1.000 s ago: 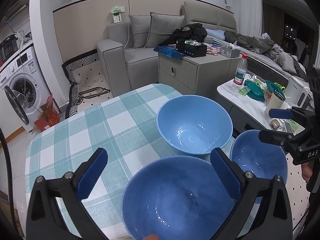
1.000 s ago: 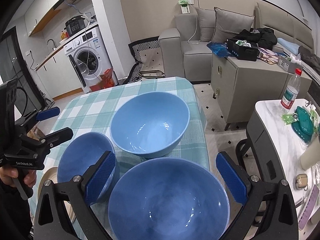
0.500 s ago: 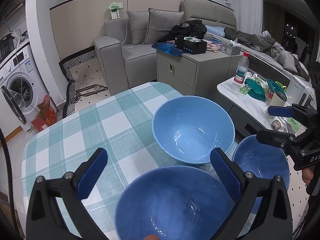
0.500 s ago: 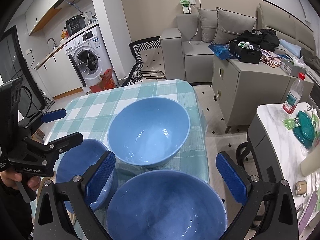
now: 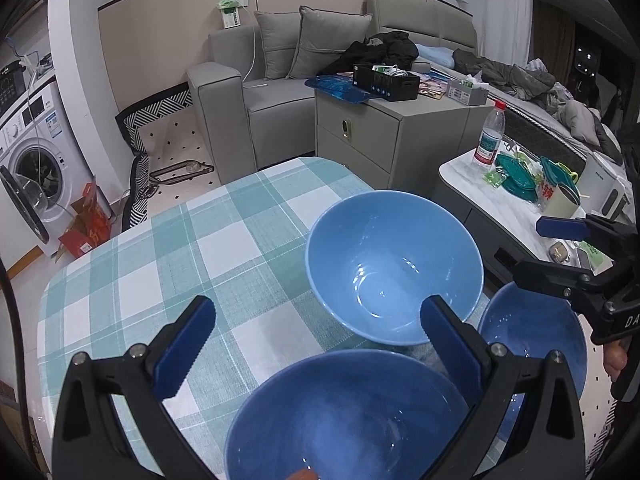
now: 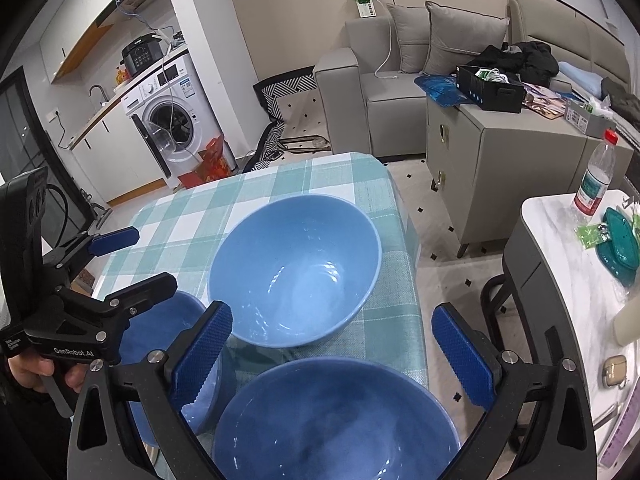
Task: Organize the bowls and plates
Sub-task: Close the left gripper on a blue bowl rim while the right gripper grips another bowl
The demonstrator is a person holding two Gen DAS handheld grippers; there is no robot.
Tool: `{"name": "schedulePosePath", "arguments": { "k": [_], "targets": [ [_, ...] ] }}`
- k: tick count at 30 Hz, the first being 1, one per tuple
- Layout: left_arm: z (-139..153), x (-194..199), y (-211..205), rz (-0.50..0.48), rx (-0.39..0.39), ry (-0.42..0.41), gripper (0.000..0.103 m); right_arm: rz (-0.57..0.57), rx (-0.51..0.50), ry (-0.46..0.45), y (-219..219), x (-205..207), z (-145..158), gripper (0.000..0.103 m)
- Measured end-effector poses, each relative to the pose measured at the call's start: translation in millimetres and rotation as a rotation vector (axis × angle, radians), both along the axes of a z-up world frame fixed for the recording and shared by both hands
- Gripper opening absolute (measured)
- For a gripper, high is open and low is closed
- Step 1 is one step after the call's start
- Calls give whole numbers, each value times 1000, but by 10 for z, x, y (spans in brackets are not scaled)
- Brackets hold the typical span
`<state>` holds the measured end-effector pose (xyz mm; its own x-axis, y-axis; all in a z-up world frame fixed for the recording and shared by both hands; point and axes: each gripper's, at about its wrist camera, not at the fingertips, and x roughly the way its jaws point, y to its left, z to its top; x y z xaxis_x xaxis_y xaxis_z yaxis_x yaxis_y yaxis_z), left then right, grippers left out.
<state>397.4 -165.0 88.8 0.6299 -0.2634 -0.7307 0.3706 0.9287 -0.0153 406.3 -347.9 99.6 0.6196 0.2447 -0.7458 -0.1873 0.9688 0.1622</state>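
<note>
Left gripper [image 5: 316, 344]: jaws held apart, lower centre, above near bowl [image 5: 344, 416].
Right gripper [image 6: 332, 350]: jaws spread, nothing gripped.
Far bowl [image 5: 394, 266]: seen mid-frame on checked tablecloth [image 5: 168, 256].

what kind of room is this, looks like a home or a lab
Most likely a small lived-in flat, not a lab: a grey sofa with cushions, a washing machine under a kitchen counter, and a bed strewn with clothes, all around the checked table holding blue bowls.

Glossy, smooth, seemingly ceramic blue bowls [image 5: 394, 268] sit on woven checked cloth [image 5: 168, 264]; the tongs' blue pads [image 6: 202, 354] look ribbed, matt.
</note>
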Motion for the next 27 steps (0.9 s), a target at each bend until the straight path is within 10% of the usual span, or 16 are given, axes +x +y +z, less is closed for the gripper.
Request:
{"name": "schedulePosePath", "arguments": {
  "k": [27],
  "targets": [
    [-259,431,-78,23,19,85,103,-55,-15,80,-86,467,-278,86]
  ]
}}
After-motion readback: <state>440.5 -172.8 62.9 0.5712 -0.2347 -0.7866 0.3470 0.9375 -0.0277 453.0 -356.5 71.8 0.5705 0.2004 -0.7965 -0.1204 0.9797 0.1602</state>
